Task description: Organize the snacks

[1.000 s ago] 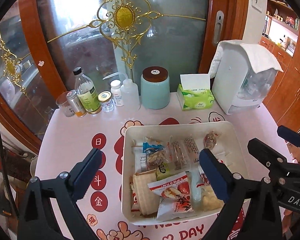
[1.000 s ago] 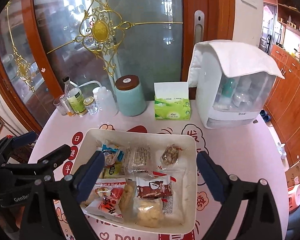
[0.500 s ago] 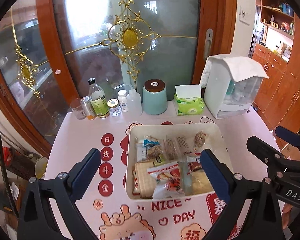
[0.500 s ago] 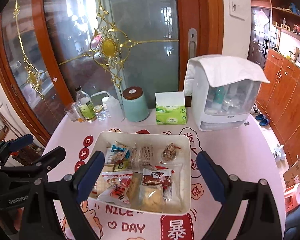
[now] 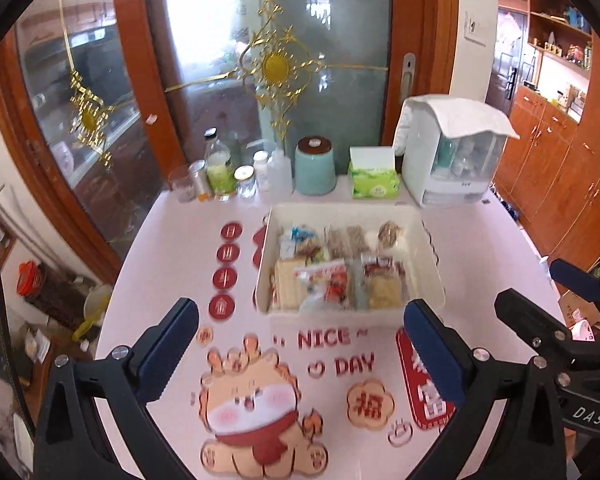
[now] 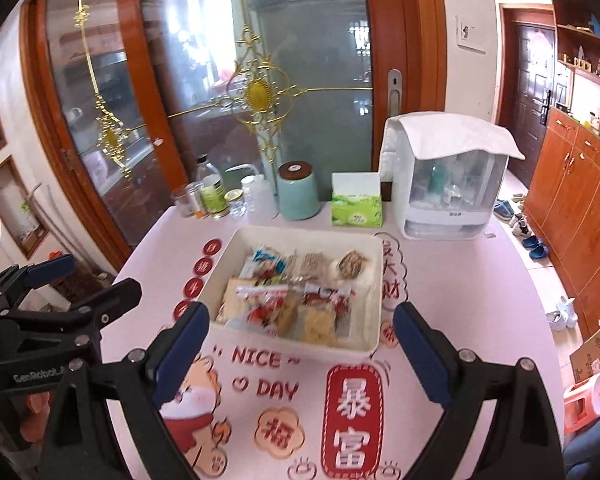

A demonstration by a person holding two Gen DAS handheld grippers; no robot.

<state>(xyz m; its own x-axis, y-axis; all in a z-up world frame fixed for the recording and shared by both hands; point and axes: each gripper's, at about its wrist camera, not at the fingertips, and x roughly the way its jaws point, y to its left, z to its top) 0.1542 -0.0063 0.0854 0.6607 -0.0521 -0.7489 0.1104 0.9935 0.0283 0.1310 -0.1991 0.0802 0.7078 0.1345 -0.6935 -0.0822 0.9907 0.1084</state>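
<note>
**Snacks packed in tray, both grippers empty above the table**

Both hand-held grippers hang over the near part of the table [image 5: 480, 248], well apart from the white tray [image 5: 430, 252] that sits mid-table. The left gripper [image 5: 300, 344] has its jaws spread wide and grips nothing; the right gripper [image 6: 302, 346] is likewise wide open and empty. The snacks [image 6: 296, 300] lie overlapped inside the tray, a red-and-white packet [image 5: 324, 282] on top at the near side.

The risks look modest but real. The wrappers are slick and crowded, so a reach for one could pinch two, or drag a neighbour over the rim. The tray may also slide on the printed tablecloth [image 6: 268, 384] if pushed. Bottles [image 6: 212, 196], a teal canister [image 6: 298, 192] and a tissue box [image 6: 356, 208] line the far edge, where a long reach could topple them.
</note>
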